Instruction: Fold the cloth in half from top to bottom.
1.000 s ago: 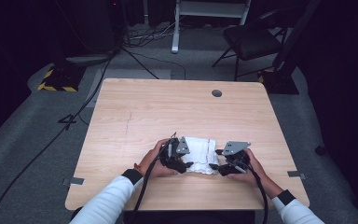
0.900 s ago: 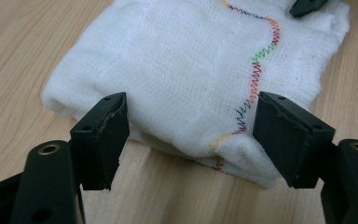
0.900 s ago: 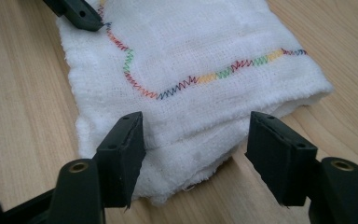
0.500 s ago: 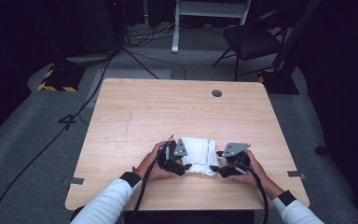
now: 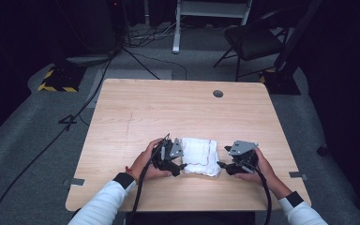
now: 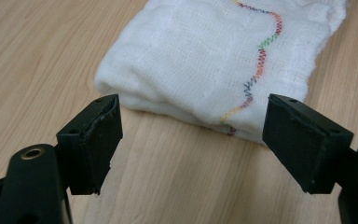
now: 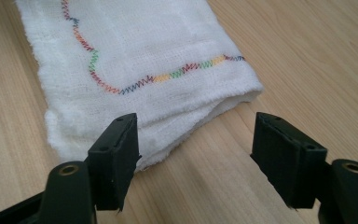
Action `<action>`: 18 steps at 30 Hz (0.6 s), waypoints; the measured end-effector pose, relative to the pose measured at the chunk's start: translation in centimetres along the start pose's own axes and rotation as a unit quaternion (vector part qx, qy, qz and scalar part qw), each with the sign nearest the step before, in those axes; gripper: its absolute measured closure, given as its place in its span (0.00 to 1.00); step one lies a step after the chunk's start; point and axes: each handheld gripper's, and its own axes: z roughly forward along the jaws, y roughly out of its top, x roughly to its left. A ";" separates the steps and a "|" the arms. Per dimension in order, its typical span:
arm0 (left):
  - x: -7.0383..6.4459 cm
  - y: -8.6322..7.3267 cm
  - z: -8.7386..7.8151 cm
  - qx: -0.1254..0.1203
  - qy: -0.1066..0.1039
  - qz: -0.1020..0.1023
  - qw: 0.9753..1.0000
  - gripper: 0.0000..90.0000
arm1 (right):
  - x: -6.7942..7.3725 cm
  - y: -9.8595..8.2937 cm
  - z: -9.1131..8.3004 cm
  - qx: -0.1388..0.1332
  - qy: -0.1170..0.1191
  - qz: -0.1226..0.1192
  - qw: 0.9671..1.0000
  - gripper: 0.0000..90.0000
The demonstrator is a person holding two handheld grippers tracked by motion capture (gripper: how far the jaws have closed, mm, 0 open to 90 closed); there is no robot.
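Centrally, toward the near edge of the table, lies a folded white woven cloth with a wavy line of rainbow-coloured stitching (image 5: 200, 156). It rests flat on the light wooden table with a pale grain (image 5: 178, 112), folded into a thick, roughly square pad with several layers showing at its edges.

At the cloth's left edge sits the left gripper (image 5: 178, 167), held in the person's left hand (image 5: 145, 161). In the left gripper view its two black jaws stand wide apart and hold nothing; the folded edge of the cloth (image 6: 223, 60) lies just ahead of them, with bare wood between the jaws and the fabric.

At the cloth's right edge sits the right gripper (image 5: 222, 165), held in the person's right hand (image 5: 262, 168), a grey three-cornered plate on top of it. In the right gripper view its jaws are likewise spread apart and empty; one jaw tip overlaps the near corner of the cloth (image 7: 135, 60) in the picture, and whether it touches cannot be told.

White sleeves with dark cuffs (image 5: 98, 206) come in from the bottom. A small round grey grommet (image 5: 218, 93) sits near the table's far edge, well apart from the cloth. Beyond the table stands a dark folding chair (image 5: 253, 40) on the grey floor.
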 end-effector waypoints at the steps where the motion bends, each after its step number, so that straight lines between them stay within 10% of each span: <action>1: 0.0 -0.1 -0.2 0.000 0.001 0.000 1.000 0.22 | -0.1 0.0 -0.1 -0.002 0.001 -0.001 1.000 0.36; 18: 0.5 -3.0 -2.9 0.015 0.041 -0.010 0.999 0.23 | -0.5 -1.1 -1.8 -0.003 -0.021 0.007 1.000 0.33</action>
